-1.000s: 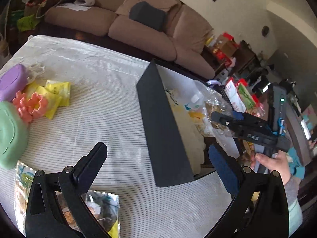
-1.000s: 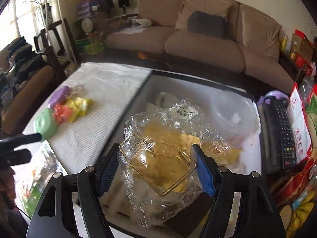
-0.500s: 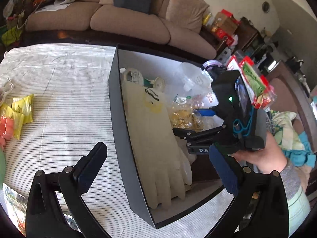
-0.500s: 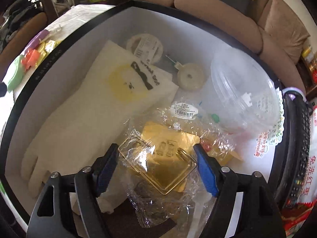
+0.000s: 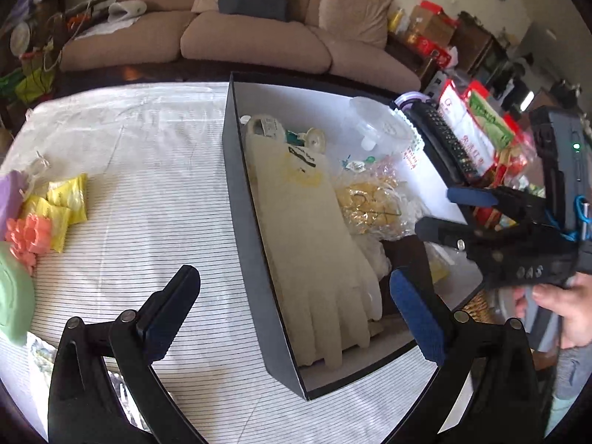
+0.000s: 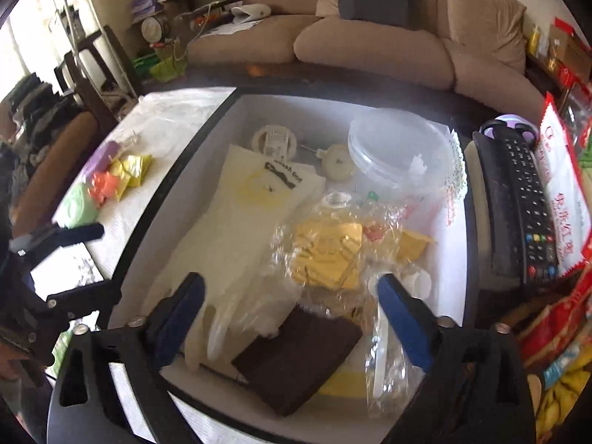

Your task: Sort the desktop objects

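Step in hand: drop-off into black box (image 6: pixel 155 199). Your right gripper (image 6: pixel 290 298) has just been opening, jaws now spread wide, pads clear of crinkly clear bag of gold clips (image 6: pixel 325 248), which lies in box right of cream glove (image 6: pixel 236 229). Left gripper (image 5: pixel 292 305) spread, empty, over striped cloth (image 5: pixel 148 192) near box's left wall. Next, likely: fetch from far-left pile, yellow sachets (image 5: pixel 68 199), pink flower piece (image 5: pixel 29 236).

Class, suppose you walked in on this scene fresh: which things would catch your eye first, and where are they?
Probably the black box on the striped cloth, with a pale rubber glove lying along its left side. Beside the glove sits a crinkly clear bag of gold items, just beyond the open right gripper. Bright yellow packets lie far left.
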### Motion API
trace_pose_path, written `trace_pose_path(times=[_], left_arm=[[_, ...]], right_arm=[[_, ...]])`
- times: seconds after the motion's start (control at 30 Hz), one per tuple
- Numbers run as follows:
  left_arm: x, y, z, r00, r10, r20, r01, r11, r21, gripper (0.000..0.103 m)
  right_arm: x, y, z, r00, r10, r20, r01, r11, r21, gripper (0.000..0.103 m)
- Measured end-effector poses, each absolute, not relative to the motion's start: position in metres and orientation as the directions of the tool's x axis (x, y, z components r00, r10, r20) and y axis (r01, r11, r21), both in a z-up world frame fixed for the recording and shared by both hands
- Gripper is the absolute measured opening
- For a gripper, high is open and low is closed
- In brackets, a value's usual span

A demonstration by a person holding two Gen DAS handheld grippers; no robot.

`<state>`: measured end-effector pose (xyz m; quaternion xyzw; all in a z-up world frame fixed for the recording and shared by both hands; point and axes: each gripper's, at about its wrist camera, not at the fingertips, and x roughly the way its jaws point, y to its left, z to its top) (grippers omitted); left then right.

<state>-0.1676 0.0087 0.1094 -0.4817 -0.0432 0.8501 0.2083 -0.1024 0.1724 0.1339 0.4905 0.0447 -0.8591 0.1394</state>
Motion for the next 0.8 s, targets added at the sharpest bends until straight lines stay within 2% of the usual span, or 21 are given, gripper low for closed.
trace_pose_path(times=[0.07,0.27,0.8], left_arm=[[-0.159,0.013,0.115,-0.464,0.362,-0.808,-0.320,-0.919,-0.229,0.103],[-0.133,0.017,0.134,-0.492,0.321,-0.809,-0.339,-0.927,-0.162,0.103],[-0.062,-0.016,0.177,-0.524,0.351,-0.776,-0.328,-0.924,-0.196,0.103]], right_arm=[[-0.090,0.167,0.134,-0.491,-0.158,-0.857,0.272,-0.962,0.021,0.103],[-0.063,0.173,0.136,-0.493,-0.170,-0.853,0.221,-0.973,0.066,0.103],[0.022,0.123,0.174,-0.554,-0.199,-0.808,0.274,-0.960,0.048,0.103]])
